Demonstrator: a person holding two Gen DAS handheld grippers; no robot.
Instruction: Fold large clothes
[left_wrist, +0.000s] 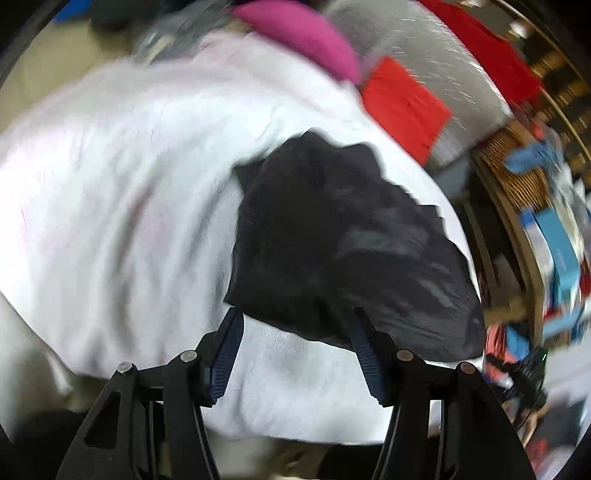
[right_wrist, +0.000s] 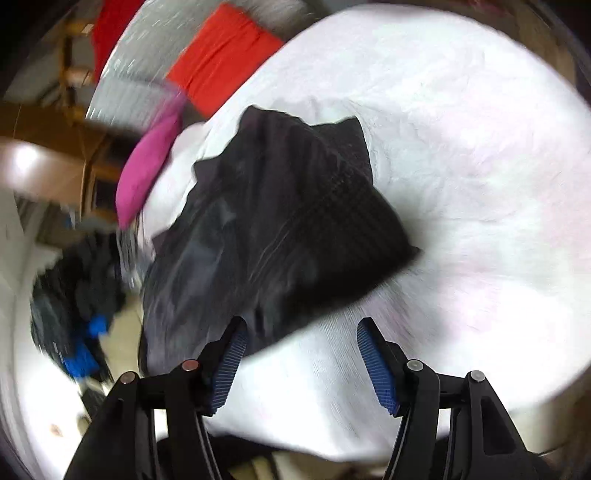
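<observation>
1. Black garment (left_wrist: 343, 243) lies in a folded bundle on the white sheet (left_wrist: 122, 177), near the bed's edge closest to me; its corners stick out unevenly, so I judge the fold is done in shape but not neat.
2. It sits on the open white surface, I think, because that flat area gives room for large clothes, while the pink piece (left_wrist: 306, 33) and red pieces (left_wrist: 402, 107) lie farther back, apart from it.
3. My left gripper (left_wrist: 295, 332) stands with its jaws parted and nothing pinched; the garment's near edge lies just past the fingertips, and the pads do not press on it.
4. My right gripper (right_wrist: 303, 336) is likewise spread and empty. In the right wrist view its left finger (right_wrist: 232, 354) lies at the garment's lower hem, though blur hides whether it touches; the other finger is over bare sheet.
5. Both tongs point forward and steeply down at the bed, one from each side of the bundle, so each camera sees the same cloth from a different angle.
6. Both views are smeared, which suggests my hands are moving.
7. I judge the bundle is released, so next comes a smoothing touch or a reach toward the dark pile (right_wrist: 74, 295) at the side.
</observation>
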